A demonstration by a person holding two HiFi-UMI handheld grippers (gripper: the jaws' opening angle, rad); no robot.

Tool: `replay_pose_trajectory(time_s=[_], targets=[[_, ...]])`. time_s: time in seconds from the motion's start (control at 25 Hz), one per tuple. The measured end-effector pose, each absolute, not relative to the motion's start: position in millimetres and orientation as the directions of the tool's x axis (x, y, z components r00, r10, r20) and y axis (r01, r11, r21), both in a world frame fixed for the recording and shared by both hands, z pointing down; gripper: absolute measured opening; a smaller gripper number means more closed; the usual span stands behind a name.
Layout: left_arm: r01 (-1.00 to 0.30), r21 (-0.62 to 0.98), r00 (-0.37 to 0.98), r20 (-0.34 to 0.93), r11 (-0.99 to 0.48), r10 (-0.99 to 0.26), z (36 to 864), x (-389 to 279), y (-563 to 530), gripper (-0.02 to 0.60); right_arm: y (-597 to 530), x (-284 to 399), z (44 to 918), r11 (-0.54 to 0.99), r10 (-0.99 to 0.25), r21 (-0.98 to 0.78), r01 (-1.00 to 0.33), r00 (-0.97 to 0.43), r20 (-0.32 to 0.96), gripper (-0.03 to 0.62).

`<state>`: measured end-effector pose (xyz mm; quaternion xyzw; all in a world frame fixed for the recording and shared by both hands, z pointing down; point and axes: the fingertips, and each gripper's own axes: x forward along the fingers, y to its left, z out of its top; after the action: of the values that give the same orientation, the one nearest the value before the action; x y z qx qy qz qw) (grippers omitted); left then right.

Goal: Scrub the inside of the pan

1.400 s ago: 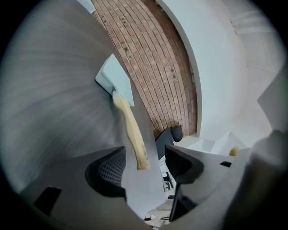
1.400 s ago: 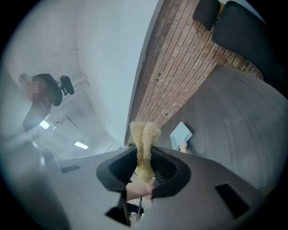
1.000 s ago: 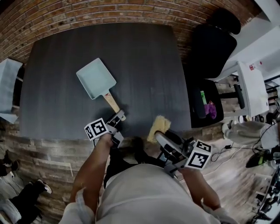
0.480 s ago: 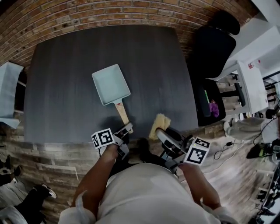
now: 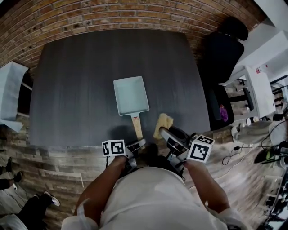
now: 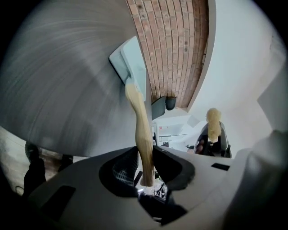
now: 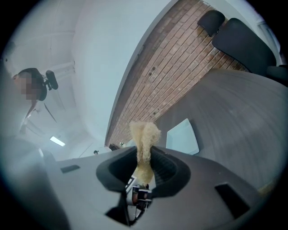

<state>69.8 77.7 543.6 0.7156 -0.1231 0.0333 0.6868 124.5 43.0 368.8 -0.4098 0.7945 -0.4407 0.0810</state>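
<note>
While the left hand-held gripper (image 5: 136, 144) (image 6: 145, 155) has just been closing, its jaws now sit clamped on the tail end of the wooden handle (image 5: 137, 126) (image 6: 137, 117), narrow gap, pads pressing either side of the wood. That handle runs straight out to the pan (image 5: 130, 95) (image 6: 132, 63), a pale rectangular one, empty inside, lying toward the near side of the bench (image 5: 81, 81) (image 6: 58, 81) and roughly in the middle of its width. Whether it rests flat or is lifted a touch, I can't tell from where I stand. Over on the other side, the right hand-held gripper (image 5: 165, 133) (image 7: 145, 157) is squeezed on a yellow sponge (image 5: 163, 123) (image 7: 145, 134), the soft top of it flaring out above the jaws. Sponge and handle are near each other but apart, the sponge just to the right of the handle, right over the bench's near edge, and clear of the pan (image 7: 182, 137). The handle's gripped end is right at that same near edge. Plenty of bare dark surface lies left of the pan, right of it, and behind it up to the brick wall (image 5: 112, 13). At the far right corner a black office chair (image 5: 225, 49) stands off the bench, well apart from everything.
</note>
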Motion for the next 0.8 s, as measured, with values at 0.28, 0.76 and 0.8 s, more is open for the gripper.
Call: replay_pose_trajectory(time_s=[0.28,0.76,0.8], targets=[[-0.227,0.972,0.973,0.224,-0.063,-0.05,544.0,56.8,94.3,0.1,14.2,92.5,379.5,0.288,-0.692,-0.739,-0.609,-0.666,0.279,0.094],[-0.243,0.967,0.97,0.24,-0.072,-0.04,541.9,61.0,98.8,0.103,-77.1,67.8,439.5,0.32,-0.57,-0.673,-0.667,-0.703,0.426,0.092],[-0.242,0.968,0.97,0.24,-0.07,-0.04,541.9,61.4,99.0,0.103,-83.6,65.3,444.7,0.325,-0.559,-0.667,-0.67,-0.705,0.436,0.092]])
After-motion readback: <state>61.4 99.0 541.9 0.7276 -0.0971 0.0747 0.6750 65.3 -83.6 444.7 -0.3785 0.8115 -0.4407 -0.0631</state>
